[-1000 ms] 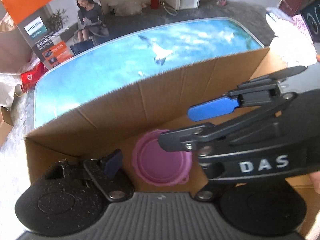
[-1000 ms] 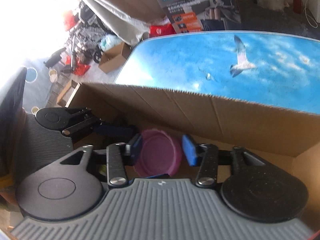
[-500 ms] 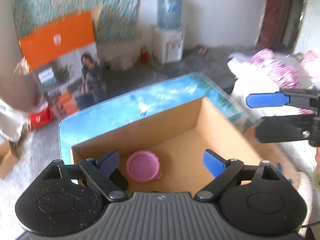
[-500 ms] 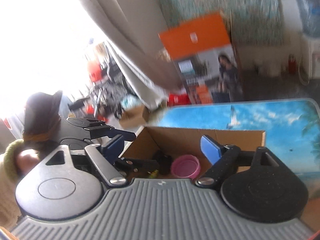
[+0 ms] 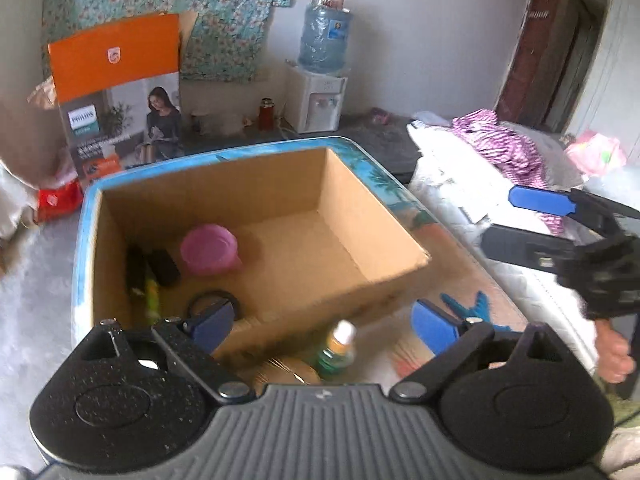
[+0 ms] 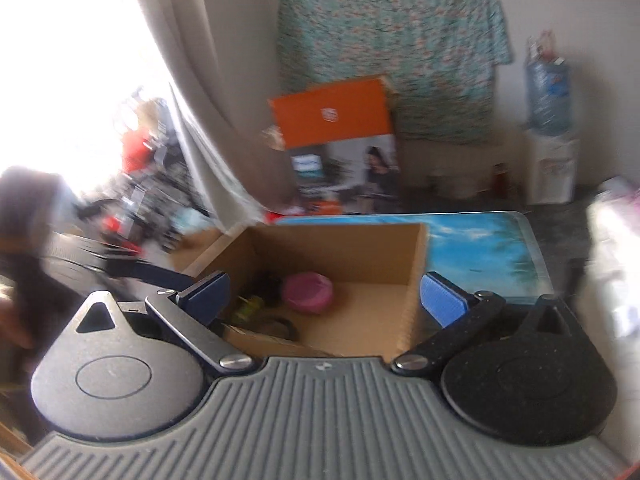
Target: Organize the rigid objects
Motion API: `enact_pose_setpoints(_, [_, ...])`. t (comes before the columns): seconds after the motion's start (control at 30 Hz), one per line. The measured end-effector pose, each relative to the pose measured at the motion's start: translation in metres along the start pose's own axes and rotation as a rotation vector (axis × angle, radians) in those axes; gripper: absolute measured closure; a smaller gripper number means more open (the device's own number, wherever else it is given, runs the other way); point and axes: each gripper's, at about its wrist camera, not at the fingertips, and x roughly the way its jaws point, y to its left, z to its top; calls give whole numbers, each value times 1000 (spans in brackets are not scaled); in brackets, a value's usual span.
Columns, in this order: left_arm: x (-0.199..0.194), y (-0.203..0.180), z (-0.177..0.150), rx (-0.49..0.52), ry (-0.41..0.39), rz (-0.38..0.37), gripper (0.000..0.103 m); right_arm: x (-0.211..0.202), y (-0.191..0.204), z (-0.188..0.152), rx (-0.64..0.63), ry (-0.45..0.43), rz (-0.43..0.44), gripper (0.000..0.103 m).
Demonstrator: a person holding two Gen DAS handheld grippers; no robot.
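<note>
An open cardboard box (image 5: pixel 360 216) stands on the blue sky-print table (image 5: pixel 368 164). Inside it lie a pink bowl (image 5: pixel 209 250), dark objects and a yellow-green item (image 5: pixel 151 300) along the left wall, and a black ring (image 5: pixel 212 300). My left gripper (image 5: pixel 324 326) is open and empty, held above the box's near wall. My right gripper (image 6: pixel 324 294) is open and empty, back from the box (image 6: pixel 360 248), with the pink bowl (image 6: pixel 307 292) ahead. The right gripper also shows at the right of the left wrist view (image 5: pixel 532 220).
On the table in front of the box stand a small green bottle with a white cap (image 5: pixel 338 350), a blue toy (image 5: pixel 468 308) and a tan round object (image 5: pixel 288 372). An orange Philips carton (image 5: pixel 120 92) and a water dispenser (image 5: pixel 320 92) stand behind. Bedding (image 5: pixel 500 152) lies right.
Both grippers have pulled up and back out of the box. The pink bowl stays on the box floor. The right gripper has swung away to the right side.
</note>
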Motion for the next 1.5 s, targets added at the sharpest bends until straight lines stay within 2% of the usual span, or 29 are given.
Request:
enact_pose_setpoints(0.13, [12,0,-33,-82,4,-56,3,2,10,-28,-108,23,-149,1])
enact_pose_setpoints(0.2, [19,0,-45,-106,7,-72,2,1,13,-41,-149,30,-194,1])
enact_pose_setpoints(0.37, [21,-7,-62,-96,-42,-90,0,3,14,-58,-169,56,-209,1])
enact_pose_setpoints(0.53, [25,-14,-71,-69,-38,-89,0,-5,16,-76,-141,-6,-252,1])
enact_pose_setpoints(0.8, [24,-14,-77,-58,-49,-97,0,0,6,-98,-24,9,-136,1])
enact_pose_setpoints(0.9, [28,-20,-81,-14,-51,-86,0,0,3,-99,16,3,-93,1])
enact_pose_setpoints(1.03, [37,-31,-87,60,-58,-19,0,1,-4,-99,70,-9,-49,1])
enact_pose_setpoints(1.2, [51,-43,-90,191,-87,82,0,15,-8,-101,132,35,0,1])
enact_pose_setpoints(1.3, [59,-45,-90,235,-98,100,0,29,-7,-102,167,68,36,1])
enact_pose_setpoints(1.5, [69,-42,-88,251,-122,117,2,58,-2,-102,211,114,84,2])
